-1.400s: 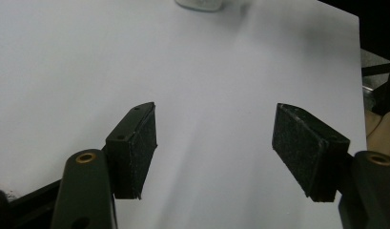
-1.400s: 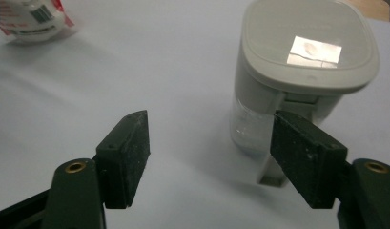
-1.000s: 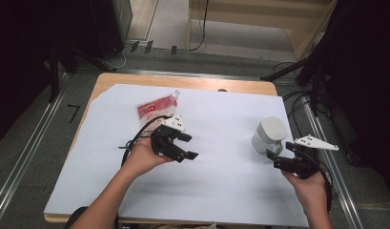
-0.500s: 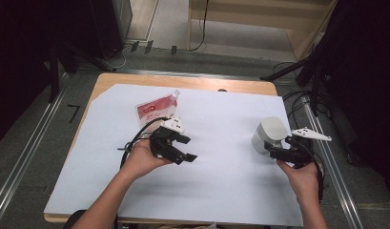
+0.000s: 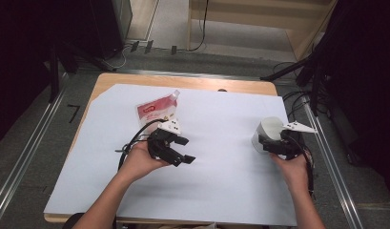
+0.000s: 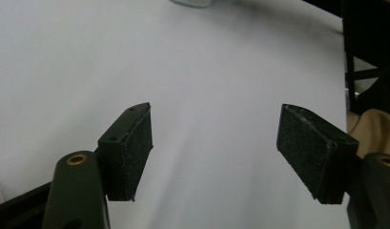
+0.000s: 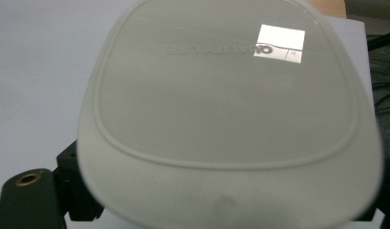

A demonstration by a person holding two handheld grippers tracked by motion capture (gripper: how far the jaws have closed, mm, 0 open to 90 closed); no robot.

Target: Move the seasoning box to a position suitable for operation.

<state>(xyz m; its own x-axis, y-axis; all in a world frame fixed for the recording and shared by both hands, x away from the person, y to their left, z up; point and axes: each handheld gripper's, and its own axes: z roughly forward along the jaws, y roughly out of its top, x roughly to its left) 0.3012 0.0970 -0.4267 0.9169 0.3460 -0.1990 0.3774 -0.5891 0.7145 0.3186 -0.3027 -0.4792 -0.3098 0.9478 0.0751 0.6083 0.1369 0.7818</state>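
Right gripper sits against the pale grey, rounded plastic container at the right side of the white paper sheet covering the wooden table. In the right gripper view the container's flat face looms very close, the jaws flanking its lower part; whether the pads press on it, cannot tell. Left gripper hovers near the sheet's middle, jaws well apart, nothing between its pads.

Risks, judged:
- Smooth, curved container walls: a low or off-centre bite may let it squirt out or tip on closing.
- Container stands near the sheet's right edge, close to the table rim; a shove outward could send it off toward the metal rail.
- Right cable trails by the wrist, may snag.

Room: broad bare sheet between the two grippers. Red-and-white spouted pouch lies just behind the left gripper, limiting movement there.
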